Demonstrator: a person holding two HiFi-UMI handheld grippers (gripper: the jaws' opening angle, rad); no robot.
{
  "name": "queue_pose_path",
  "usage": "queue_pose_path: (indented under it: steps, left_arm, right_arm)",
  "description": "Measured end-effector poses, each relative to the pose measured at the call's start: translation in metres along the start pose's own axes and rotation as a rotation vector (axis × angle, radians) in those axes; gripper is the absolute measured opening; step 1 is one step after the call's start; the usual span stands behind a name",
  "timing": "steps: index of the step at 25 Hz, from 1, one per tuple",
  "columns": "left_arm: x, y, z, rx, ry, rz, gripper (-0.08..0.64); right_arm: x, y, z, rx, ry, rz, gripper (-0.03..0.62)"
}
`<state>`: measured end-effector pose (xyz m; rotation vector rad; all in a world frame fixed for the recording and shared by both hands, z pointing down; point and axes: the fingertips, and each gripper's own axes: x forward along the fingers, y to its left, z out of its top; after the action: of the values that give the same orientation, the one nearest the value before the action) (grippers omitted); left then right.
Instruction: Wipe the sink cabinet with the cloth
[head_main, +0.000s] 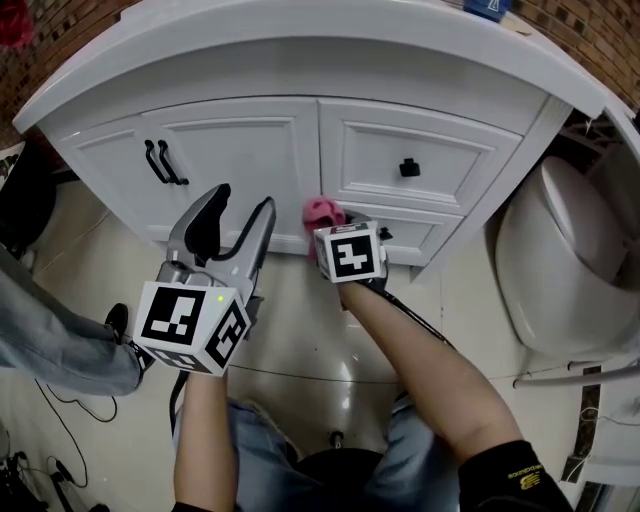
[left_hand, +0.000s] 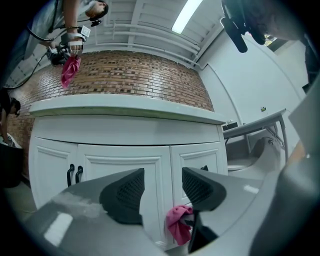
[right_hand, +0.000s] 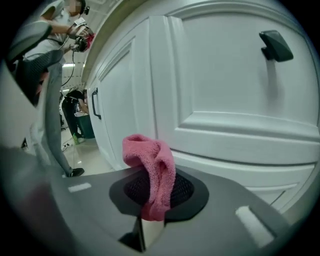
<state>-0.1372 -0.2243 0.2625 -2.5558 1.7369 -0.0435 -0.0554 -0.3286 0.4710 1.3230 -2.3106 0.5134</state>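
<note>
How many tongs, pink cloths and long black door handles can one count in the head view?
Tongs: 2 (left tongs open and empty, right tongs shut on the cloth)
Pink cloth: 1
Long black door handles: 2
Total: 5

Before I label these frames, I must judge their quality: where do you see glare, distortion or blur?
Head view: sharp, with soft glare on the floor. Left gripper view: fisheye bows the countertop; the ceiling light is blown out; dark corners. Right gripper view: cabinet lines curve strongly; the cloth is crisp, the knob slightly smeared.
</note>
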Motion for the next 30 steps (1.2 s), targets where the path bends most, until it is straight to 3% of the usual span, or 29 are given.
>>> queue_pose_path:
  steps: [2,10,15,20,24,30]
  left_arm:
    - [0.001,-0.003,0.000,0.000,-0.002,-0.010,0.235]
    - [0.008,-0.018,0.002,0.004,-0.010,-0.052,0.235]
    - [0.005,-0.019,0.007,0.007,-0.024,-0.054,0.235]
    - [0.005,-0.014,0.005,0.003,-0.021,-0.042,0.235]
    - [0.008,-0.015,0.001,0.001,-0.011,-0.042,0.235]
    - [0.010,-0.015,0.001,-0.004,-0.004,-0.037,0.235]
  right_arm:
    - [-0.007,-0.007,-0.001,-0.008,-0.003,0.018,0.055]
    - [-0.072,-0.114,-0.002,-0.091,-0.051,-0.134,0.055]
    - [-0.125,-0.210,-0.025,-0.026,-0.038,-0.292,0.055]
    - [-0.140,-0.235,-0.035,0.070,-0.054,-0.331,0.055]
    - [-0.121,-0.193,-0.026,0.098,-0.062,-0.204,0.055]
    - [-0.045,-0.035,-0.014,-0.033,-0.027,0.129,0.055]
